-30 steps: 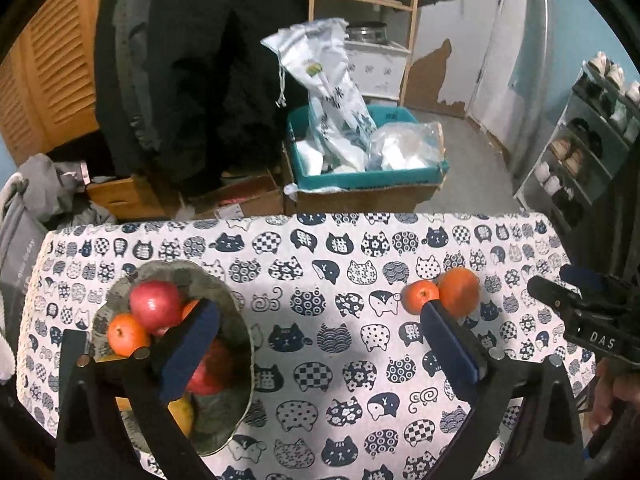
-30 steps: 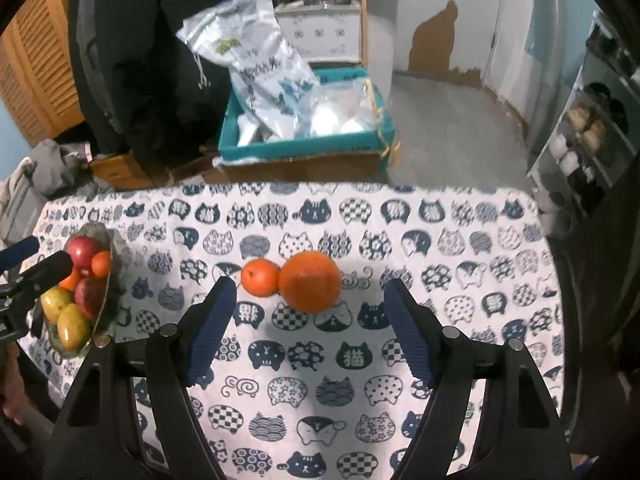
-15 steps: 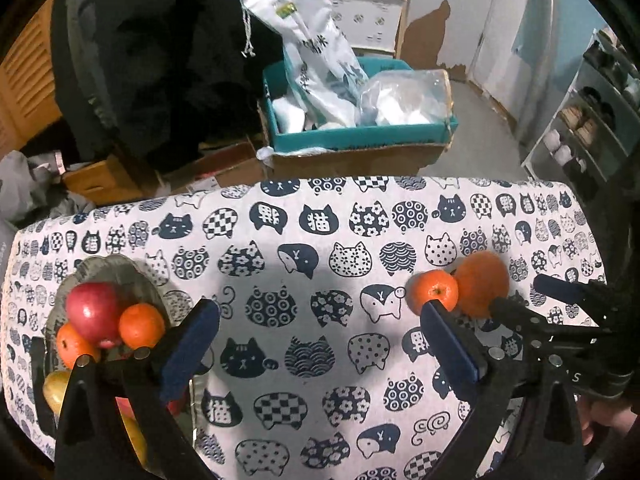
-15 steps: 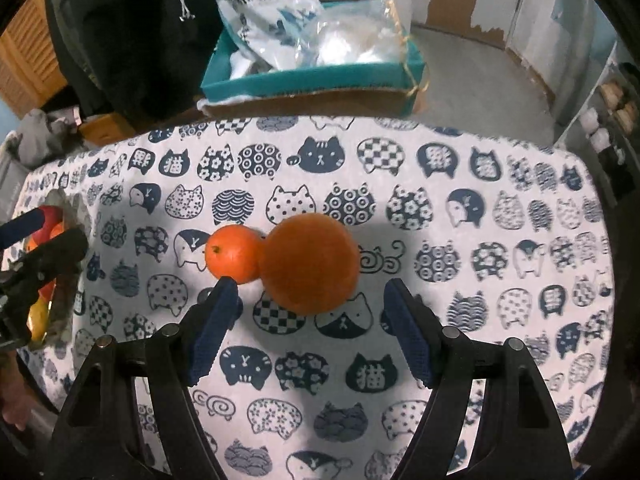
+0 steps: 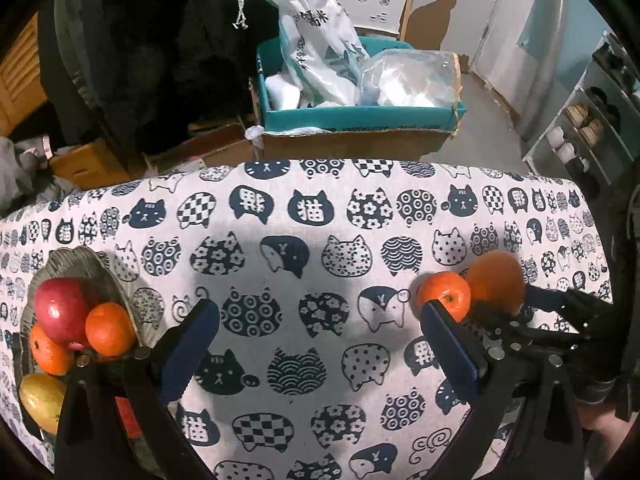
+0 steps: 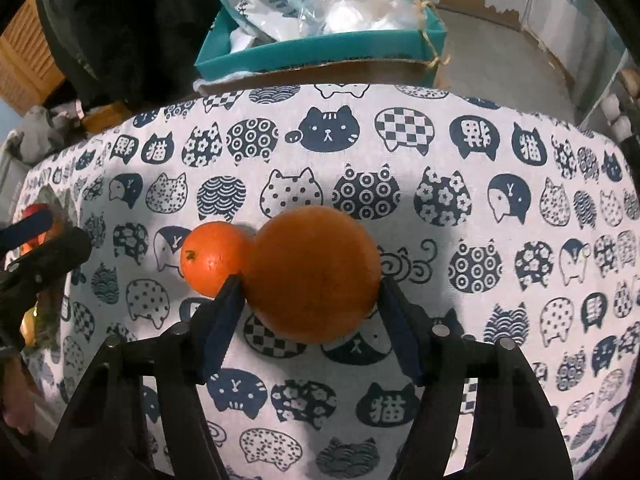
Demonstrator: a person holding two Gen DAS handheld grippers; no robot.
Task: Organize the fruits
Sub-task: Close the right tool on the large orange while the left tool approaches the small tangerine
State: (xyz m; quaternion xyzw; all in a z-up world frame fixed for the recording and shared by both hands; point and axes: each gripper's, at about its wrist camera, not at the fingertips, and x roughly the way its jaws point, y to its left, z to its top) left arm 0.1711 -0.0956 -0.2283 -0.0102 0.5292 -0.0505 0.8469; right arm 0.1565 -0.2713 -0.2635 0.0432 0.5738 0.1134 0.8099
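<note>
Your right tongs (image 6: 310,312) have just been closing, and the large orange (image 6: 314,274) sits between them: both blue pads meet its flanks, so they are clamped on the large orange, which rests on the surface (image 6: 440,208) under a cat-print cloth. The small orange (image 6: 212,258) lies just beside it on the left, touching it, outside the left pad.

Your left tongs (image 5: 320,344) stand apart with nothing between them, hanging over bare cloth in the middle of the surface. In the left wrist view, the right pad's tip overlaps the small orange; whether it touches, you cannot tell. The black frame of your right tongs reaches in from the right edge around the large orange.

To the left of your left tongs sits the grey bowl (image 5: 100,268), near the surface's left edge. It holds a red apple (image 5: 60,306), a small orange fruit (image 5: 108,328) against it, another orange fruit (image 5: 46,350) lower down, and a yellow fruit (image 5: 40,400) at the bottom; part of the bowl is hidden behind the left finger.

Beyond the far edge of the surface a teal box (image 5: 360,114) holds a white printed bag (image 5: 316,40) and a clear plastic bag (image 5: 412,76). A dark coat (image 5: 160,48) hangs to the left of the box.
</note>
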